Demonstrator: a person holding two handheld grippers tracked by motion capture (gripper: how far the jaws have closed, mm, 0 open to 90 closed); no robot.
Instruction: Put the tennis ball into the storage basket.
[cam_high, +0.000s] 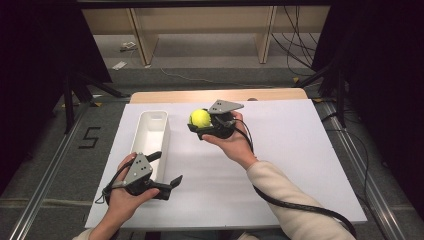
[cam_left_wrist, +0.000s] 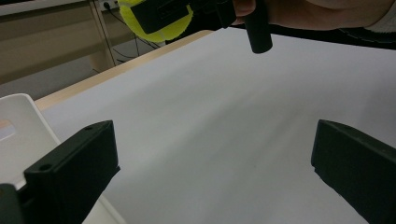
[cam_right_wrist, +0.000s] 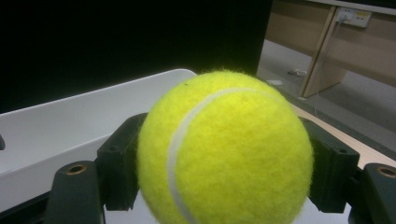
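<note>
left gripper (cam_high: 169, 170): jaws spread wide | right gripper (cam_high: 196, 123): jaws clamped, raised

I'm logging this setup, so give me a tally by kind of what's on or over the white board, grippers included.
Tennis ball, yellow, clamped in the right gripper: 1
Bin, white, long and open-topped: 1
Grippers, black, the left gripper with its jaws spread: 2
Total: 4

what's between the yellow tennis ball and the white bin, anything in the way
Nothing visible. The right gripper holds the fuzzy yellow tennis ball just right of the long white plastic bin, with bare white board between them. The open left gripper sits at the bin's near end, off that path.
</note>
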